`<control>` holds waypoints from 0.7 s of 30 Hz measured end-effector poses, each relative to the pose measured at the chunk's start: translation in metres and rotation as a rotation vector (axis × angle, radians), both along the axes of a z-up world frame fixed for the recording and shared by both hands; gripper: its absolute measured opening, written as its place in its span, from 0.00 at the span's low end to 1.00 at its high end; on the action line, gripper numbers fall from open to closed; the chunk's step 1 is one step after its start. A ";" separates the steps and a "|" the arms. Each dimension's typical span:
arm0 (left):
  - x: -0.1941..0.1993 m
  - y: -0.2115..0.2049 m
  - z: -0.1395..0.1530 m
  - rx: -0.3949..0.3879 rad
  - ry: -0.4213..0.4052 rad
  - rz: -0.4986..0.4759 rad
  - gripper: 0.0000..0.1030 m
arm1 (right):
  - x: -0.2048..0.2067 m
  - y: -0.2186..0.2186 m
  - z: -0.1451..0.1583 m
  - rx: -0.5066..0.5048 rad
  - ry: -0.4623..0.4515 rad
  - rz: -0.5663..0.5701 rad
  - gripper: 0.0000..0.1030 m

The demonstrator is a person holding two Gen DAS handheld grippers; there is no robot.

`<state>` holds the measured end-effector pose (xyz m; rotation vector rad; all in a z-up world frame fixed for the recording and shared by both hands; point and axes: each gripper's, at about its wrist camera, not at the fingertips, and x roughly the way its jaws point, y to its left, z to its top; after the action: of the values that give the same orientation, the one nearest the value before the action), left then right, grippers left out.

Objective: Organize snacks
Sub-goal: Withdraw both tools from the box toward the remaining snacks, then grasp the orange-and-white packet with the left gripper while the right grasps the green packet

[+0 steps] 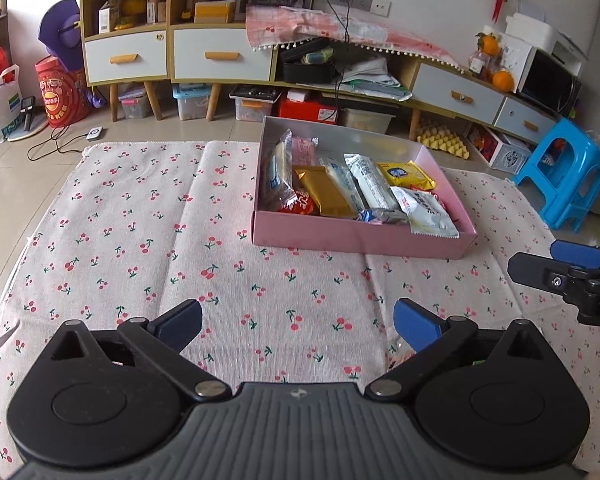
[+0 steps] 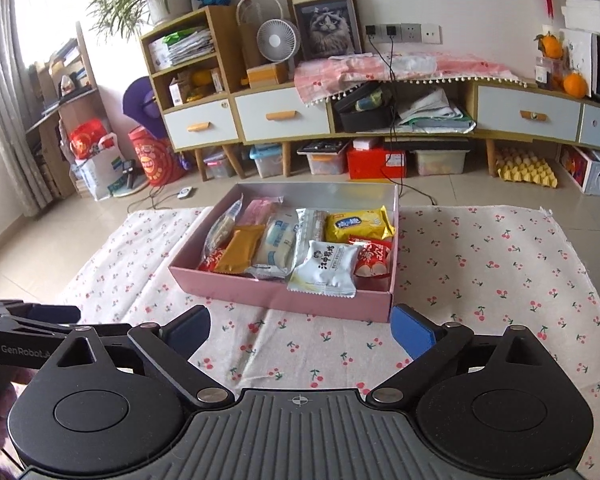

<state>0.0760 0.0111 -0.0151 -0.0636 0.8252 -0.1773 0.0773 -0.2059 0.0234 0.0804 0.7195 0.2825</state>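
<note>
A shallow pink box (image 1: pixel 356 236) (image 2: pixel 284 294) sits on the cherry-print cloth and holds several snack packets. Among them are a gold packet (image 1: pixel 326 194) (image 2: pixel 240 250), a yellow packet (image 1: pixel 406 174) (image 2: pixel 358 222), a white packet (image 1: pixel 426 210) (image 2: pixel 328 268) at the near corner, and red packets (image 2: pixel 370 258). My left gripper (image 1: pixel 298 326) stands open over bare cloth, short of the box and to its left. My right gripper (image 2: pixel 300 330) is open too, just in front of the box's near wall, nothing between its blue pads (image 2: pixel 412 334). Each gripper shows at the edge of the other's view.
The cloth (image 1: pixel 140 240) (image 2: pixel 480 264) covers a low table. Behind it stands a long cabinet with drawers (image 1: pixel 220 58) (image 2: pixel 280 118), storage bins underneath on the tiled floor. A blue plastic stool (image 1: pixel 564 172) is at the right, and bags (image 2: pixel 100 164) stand at the left.
</note>
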 end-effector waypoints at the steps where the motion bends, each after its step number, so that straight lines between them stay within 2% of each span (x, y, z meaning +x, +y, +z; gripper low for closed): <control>1: -0.003 0.001 -0.002 0.005 0.002 -0.008 0.99 | -0.004 0.001 -0.002 -0.019 -0.011 0.010 0.96; 8: -0.023 0.004 -0.018 0.048 0.019 -0.072 0.99 | -0.019 -0.002 -0.021 -0.095 0.013 0.079 0.97; 12: -0.034 0.000 -0.029 0.040 0.059 -0.133 0.99 | -0.027 -0.010 -0.030 -0.114 0.045 0.096 0.97; 16: -0.043 -0.009 -0.040 0.017 0.131 -0.198 0.90 | -0.031 -0.016 -0.040 -0.089 0.108 0.086 0.97; 21: -0.051 -0.026 -0.053 0.050 0.202 -0.271 0.73 | -0.033 -0.015 -0.043 -0.042 0.167 0.077 0.97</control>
<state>0.0247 -0.0146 -0.0680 0.0791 1.0383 -0.4111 0.0441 -0.2205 -0.0198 0.0362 0.8954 0.3372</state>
